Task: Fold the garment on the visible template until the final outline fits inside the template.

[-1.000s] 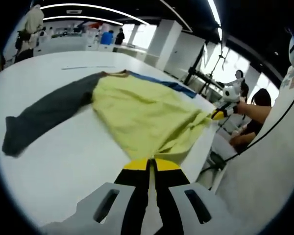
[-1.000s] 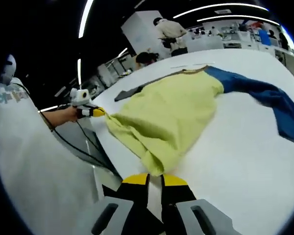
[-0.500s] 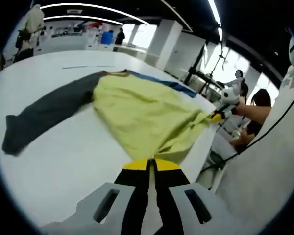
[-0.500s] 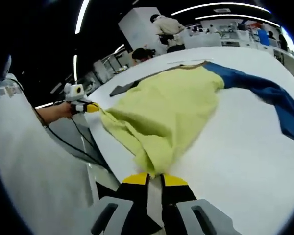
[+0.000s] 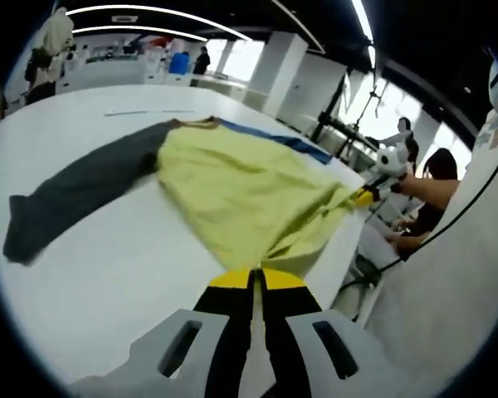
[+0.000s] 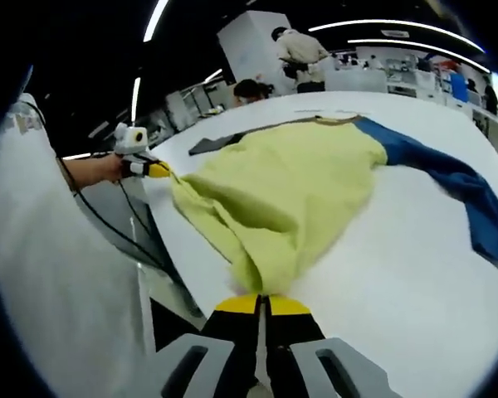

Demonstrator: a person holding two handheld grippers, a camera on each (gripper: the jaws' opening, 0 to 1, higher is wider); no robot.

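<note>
Lying spread across the white table (image 5: 91,274) is one garment (image 5: 232,191), a long-sleeved top with a yellow-green body, one dark grey sleeve (image 5: 75,195) and one blue sleeve (image 6: 448,178). In the left gripper view the grey sleeve stretches off to the left, flat on the table, the yellow body fills the middle, and a strip of the blue sleeve shows along the far edge of the body. Two grippers are at work, each with black jaws tipped in yellow. The left gripper (image 5: 257,278) has its jaws drawn together with only a thin slit between them, pinching one corner of the yellow hem near the table's edge. Further right in that view the right gripper (image 5: 367,196) clamps the other hem corner, held by a person's hand, and the cloth is drawn up into a ridge between the two corners. In the right gripper view the left gripper appears at the left, gripping its corner at the table's edge; the right gripper's own jaws at the bottom are closed on the hem, with the blue sleeve trailing off flat to the right. Several people stand in the background beyond the table.
</note>
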